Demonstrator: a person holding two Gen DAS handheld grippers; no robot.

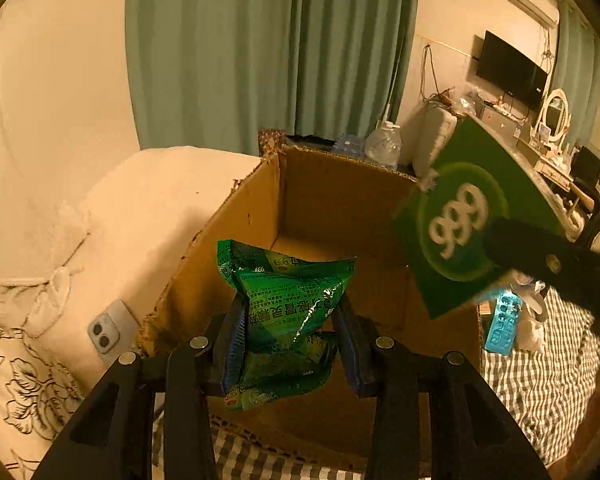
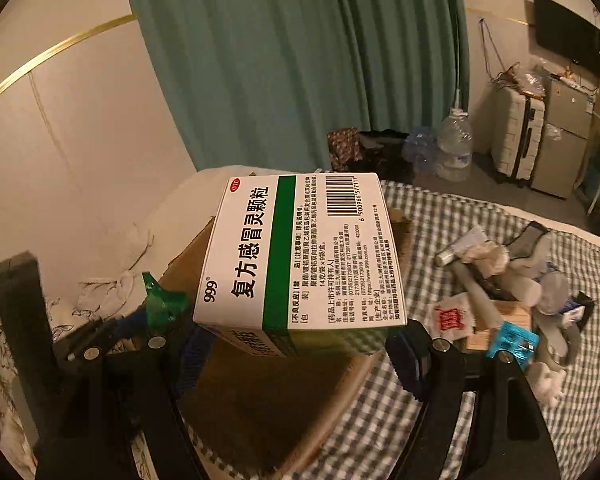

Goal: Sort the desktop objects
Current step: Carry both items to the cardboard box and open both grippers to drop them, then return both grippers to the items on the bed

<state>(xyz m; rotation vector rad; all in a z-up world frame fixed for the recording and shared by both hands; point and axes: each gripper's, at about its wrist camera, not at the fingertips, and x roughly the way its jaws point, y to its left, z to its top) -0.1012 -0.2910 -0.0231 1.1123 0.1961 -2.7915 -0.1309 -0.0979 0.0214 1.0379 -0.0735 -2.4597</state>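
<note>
Crinkly green foil sachets, bunched together and standing upright, hanging right over the open cardboard box on the checked bedspread. White medicine carton with a green stripe, barcode and "999" logo, tilted, up above that same box. Pile of loose odds and ends lying off to the right.
</note>
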